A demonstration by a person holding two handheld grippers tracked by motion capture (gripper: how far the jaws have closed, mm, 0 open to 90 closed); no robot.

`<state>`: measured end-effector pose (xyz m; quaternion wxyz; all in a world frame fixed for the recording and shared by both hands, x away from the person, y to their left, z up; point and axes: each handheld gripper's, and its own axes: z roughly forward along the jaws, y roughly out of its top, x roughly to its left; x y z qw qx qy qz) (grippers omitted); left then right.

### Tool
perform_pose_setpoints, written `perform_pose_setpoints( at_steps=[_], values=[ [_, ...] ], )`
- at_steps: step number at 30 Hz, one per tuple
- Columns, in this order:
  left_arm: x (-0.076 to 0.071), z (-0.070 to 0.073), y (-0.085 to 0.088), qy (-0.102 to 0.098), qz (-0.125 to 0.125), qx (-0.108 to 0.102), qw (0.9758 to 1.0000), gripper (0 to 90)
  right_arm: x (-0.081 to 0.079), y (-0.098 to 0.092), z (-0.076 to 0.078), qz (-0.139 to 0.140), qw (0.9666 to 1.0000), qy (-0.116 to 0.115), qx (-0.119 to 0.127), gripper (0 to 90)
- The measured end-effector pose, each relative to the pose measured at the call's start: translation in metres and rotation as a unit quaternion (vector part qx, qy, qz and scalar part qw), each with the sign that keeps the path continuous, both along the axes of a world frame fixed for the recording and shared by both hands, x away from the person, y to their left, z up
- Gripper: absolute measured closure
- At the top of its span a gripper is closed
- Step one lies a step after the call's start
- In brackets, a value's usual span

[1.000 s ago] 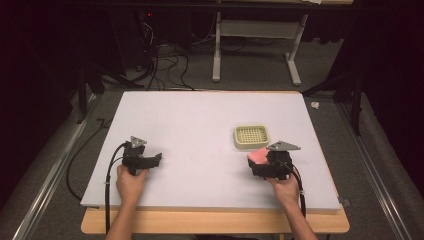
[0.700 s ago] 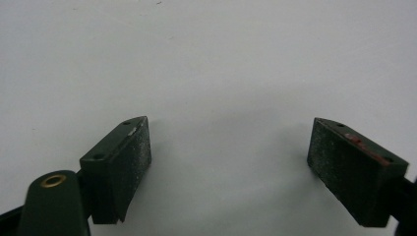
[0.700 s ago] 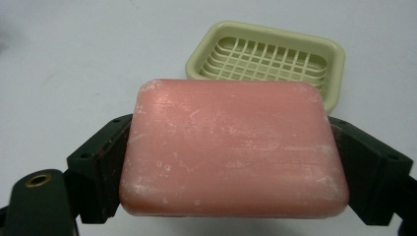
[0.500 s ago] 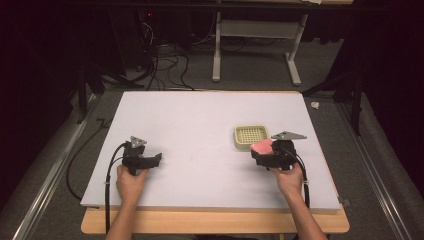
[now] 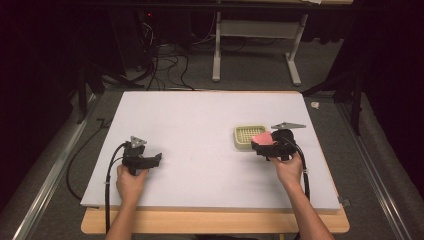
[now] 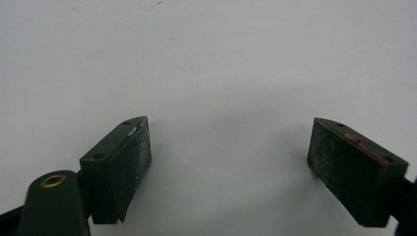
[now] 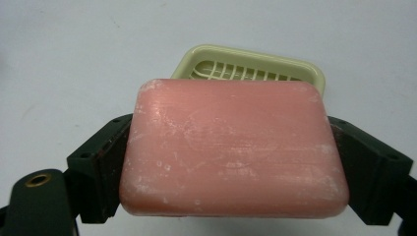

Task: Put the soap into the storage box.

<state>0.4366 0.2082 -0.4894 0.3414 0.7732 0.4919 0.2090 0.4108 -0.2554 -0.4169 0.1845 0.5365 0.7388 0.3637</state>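
Note:
A pink bar of soap (image 7: 233, 147) sits clamped between the jaws of my right gripper (image 5: 261, 145), which is shut on it. The soap (image 5: 262, 138) hangs at the near right edge of a pale yellow slatted soap dish (image 5: 247, 137) on the white table. In the right gripper view the dish (image 7: 255, 66) lies just beyond the bar, partly hidden by it. My left gripper (image 5: 156, 160) rests at the table's left, open. Its two pads (image 6: 129, 164) stand wide apart over bare white table with nothing between them.
The white board (image 5: 200, 125) lies on a wooden table with its edge (image 5: 215, 220) at the front. Black cables (image 5: 107, 180) trail from the left gripper off the near left. Metal table legs (image 5: 217, 55) and cables stand on the dark floor behind.
My right gripper has carried the soap forward and slightly left, up to the soap dish's near edge. The left gripper has stayed put.

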Motion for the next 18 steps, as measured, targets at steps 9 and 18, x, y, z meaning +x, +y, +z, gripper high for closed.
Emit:
perform_pose_setpoints(
  at_steps=[9,18],
  values=[
    [0.0,0.0,0.0,0.0,0.0,0.0,1.0,17.1,0.015,0.002,-0.001,-0.004,0.9999,0.014,0.004,13.6],
    [0.0,0.0,0.0,0.0,0.0,0.0,1.0,17.1,0.03,0.009,-0.007,-0.007,0.9994,0.03,-0.014,13.6]
  ],
)
